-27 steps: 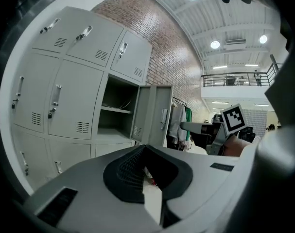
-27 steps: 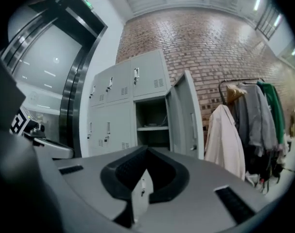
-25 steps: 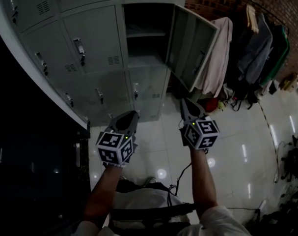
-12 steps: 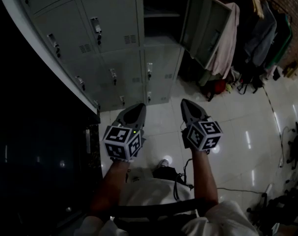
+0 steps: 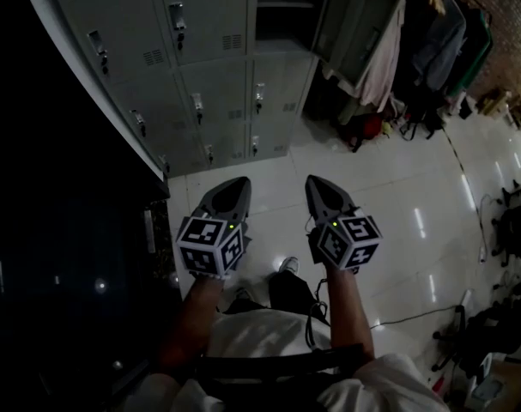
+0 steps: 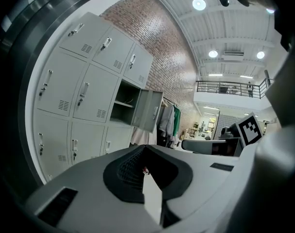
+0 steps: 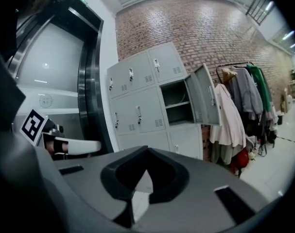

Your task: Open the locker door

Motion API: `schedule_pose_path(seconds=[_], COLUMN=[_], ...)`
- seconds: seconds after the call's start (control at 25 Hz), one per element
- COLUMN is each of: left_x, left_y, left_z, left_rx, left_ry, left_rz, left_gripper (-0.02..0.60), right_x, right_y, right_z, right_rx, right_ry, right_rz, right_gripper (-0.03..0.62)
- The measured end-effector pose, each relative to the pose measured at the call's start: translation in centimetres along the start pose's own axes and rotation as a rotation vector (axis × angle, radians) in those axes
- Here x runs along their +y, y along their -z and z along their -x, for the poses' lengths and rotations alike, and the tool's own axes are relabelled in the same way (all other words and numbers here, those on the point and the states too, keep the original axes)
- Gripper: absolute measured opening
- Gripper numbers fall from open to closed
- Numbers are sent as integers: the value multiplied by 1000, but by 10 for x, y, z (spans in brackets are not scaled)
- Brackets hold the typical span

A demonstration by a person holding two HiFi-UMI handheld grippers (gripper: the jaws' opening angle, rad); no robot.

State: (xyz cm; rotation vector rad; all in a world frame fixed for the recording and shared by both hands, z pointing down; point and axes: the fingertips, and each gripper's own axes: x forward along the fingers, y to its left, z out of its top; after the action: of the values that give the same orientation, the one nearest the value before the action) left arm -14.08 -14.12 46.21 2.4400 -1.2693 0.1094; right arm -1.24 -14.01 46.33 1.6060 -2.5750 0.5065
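Locker door (image 5: 356, 26) stands swung open, its free edge near hanging clothes (image 5: 385, 63). Left gripper (image 5: 233, 185) and right gripper (image 5: 315, 184), jaws pressed together and empty, hover well back over floor (image 5: 397, 187).

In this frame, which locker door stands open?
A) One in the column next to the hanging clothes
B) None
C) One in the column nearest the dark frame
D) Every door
A: the open locker door is swung out beside the hanging clothes, baring a shelf inside, while the other locker doors are shut.
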Motion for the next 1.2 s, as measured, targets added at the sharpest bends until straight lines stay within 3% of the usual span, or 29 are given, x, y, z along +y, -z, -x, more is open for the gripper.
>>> schedule_pose_path(seconds=[0.44,1.2], left_x=[-38,-93], left_y=[1,-2], left_z=[29,13], left_rx=[-35,-46], left_ry=[9,1], left_rz=[-22,-50], left_gripper=[-3,-3], right_x=[18,-21], right_y=[1,-12], right_z=[44,84], right_rx=[-3,-39], right_ry=[-18,-26], right_rz=[44,27], right_gripper=[0,0])
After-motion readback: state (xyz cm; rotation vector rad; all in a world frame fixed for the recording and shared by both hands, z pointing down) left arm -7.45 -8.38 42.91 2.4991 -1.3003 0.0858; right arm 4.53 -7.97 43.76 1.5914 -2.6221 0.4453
